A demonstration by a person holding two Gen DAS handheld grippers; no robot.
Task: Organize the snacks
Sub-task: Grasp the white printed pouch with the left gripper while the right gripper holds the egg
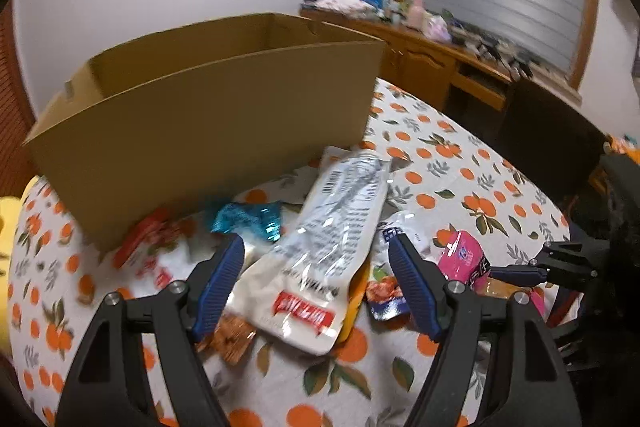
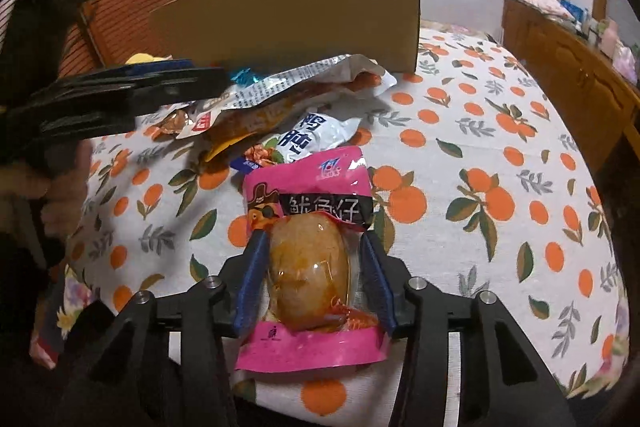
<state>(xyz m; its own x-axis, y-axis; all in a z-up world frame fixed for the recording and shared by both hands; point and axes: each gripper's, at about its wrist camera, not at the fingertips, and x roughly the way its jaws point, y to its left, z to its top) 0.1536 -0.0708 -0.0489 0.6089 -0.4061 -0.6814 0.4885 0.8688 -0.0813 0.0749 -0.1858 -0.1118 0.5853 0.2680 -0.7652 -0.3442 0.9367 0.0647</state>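
Snacks: loose pile of foil and plastic packets on the round table with the orange-print cloth [image 2: 500, 155], just in front of the open brown cardboard box [image 1: 224, 115] at the far side. Box interior mostly hidden; can't tell what's in it.

Right gripper [image 2: 314, 259] straddles the pink plastic pouch with a clear window showing an orange-brown lump [image 2: 308, 263]. Blue pads sit tight against both sides of the bulge, so it reads as a pinch on the pouch, though the pouch bottom looks to rest on the cloth. Pouch is at the near edge of the table, apart from the main pile.

Left gripper [image 1: 316, 259] spread wide, nothing pinched, hovering over the long white-and-clear pouch with the red label [image 1: 320, 251] that lies on top of the pile. Around it: crumpled teal foil wrapper [image 1: 248, 219], red packet [image 1: 144, 239] by the box wall, small brown packet [image 1: 232, 343] near left.

Step, my read: pick phase, both hands working; right has its item, left lining up.

Next: right must lift the pink pouch clear and carry it over the box's near wall before letting go. Left needs to drop lower and close across the white pouch's narrow width; slick film, may slide.
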